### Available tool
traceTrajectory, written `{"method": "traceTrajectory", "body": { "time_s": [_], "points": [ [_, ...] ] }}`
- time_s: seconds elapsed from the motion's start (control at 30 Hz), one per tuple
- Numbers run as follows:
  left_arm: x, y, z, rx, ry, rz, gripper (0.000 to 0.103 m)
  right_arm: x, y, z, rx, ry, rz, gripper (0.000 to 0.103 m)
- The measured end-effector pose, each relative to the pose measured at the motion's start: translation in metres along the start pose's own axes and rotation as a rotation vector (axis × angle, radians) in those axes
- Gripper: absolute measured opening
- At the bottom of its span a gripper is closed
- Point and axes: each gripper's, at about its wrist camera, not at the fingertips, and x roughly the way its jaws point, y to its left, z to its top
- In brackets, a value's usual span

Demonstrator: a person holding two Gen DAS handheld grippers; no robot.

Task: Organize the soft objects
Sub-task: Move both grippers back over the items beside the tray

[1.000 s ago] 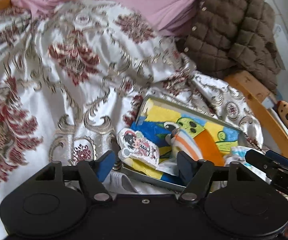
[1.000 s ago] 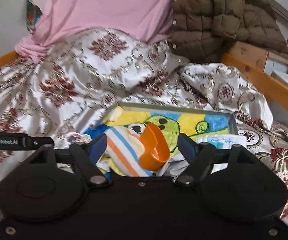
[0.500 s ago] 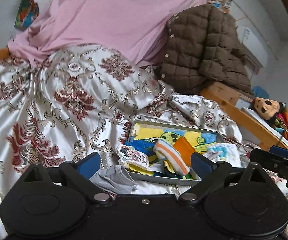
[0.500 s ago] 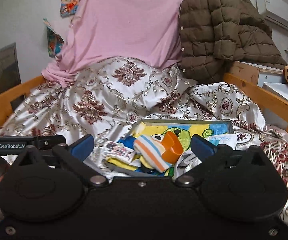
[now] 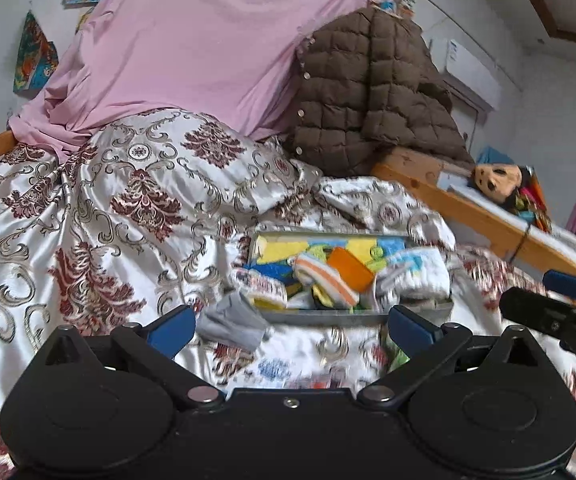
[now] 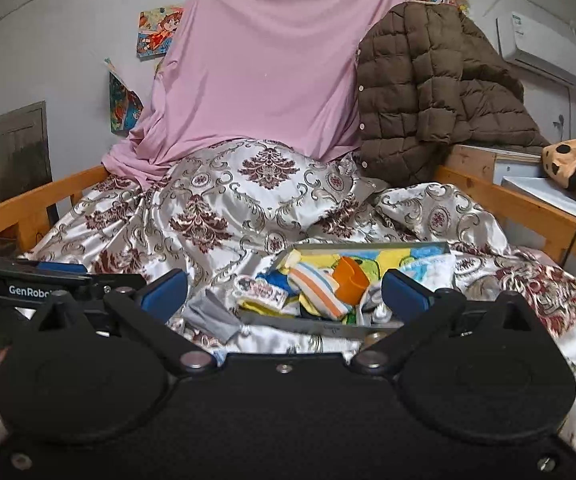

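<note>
Evidently, between picks: left gripper (image 5: 290, 326) fingers spread wide, holding nothing, hovering above quilt (image 5: 100, 216); grey cloth (image 5: 234, 322) lay loose beside tray (image 5: 352, 317), outside it. Best next move, I judged: drop low, pinch bunched fold, lift clear over rim. Socks (image 6: 320, 286) heaped in tray. Right gripper (image 6: 284, 290) equally wide, empty, touching nothing
</note>
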Motion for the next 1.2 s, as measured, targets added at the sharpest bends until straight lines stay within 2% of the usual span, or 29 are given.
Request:
{"method": "traceTrajectory", "body": {
  "time_s": [0.17, 0.4, 0.6, 0.97, 1.2],
  "points": [
    [-0.007, 0.004, -0.026, 0.062, 0.071, -0.016, 0.102, -0.011, 0.009, -0.025, -0.022, 0.03, -0.031, 0.102],
    [0.001, 0.015, -0.056, 0.075, 0.183, -0.024, 0.102, -0.012, 0.014, -0.059, -0.038, 0.101, -0.1, 0.102],
    [0.009, 0.018, -0.072, 0.107, 0.243, -0.011, 0.102, -0.012, 0.012, -0.083, -0.035, 0.16, -0.13, 0.102],
    [0.029, 0.01, -0.086, 0.186, 0.295, 0.016, 0.102, 0.0, 0.016, -0.11, -0.004, 0.226, -0.053, 0.102],
    [0.041, 0.011, -0.084, 0.191, 0.294, 0.026, 0.102, 0.011, 0.018, -0.111, -0.037, 0.194, -0.056, 0.102]
  ]
}}
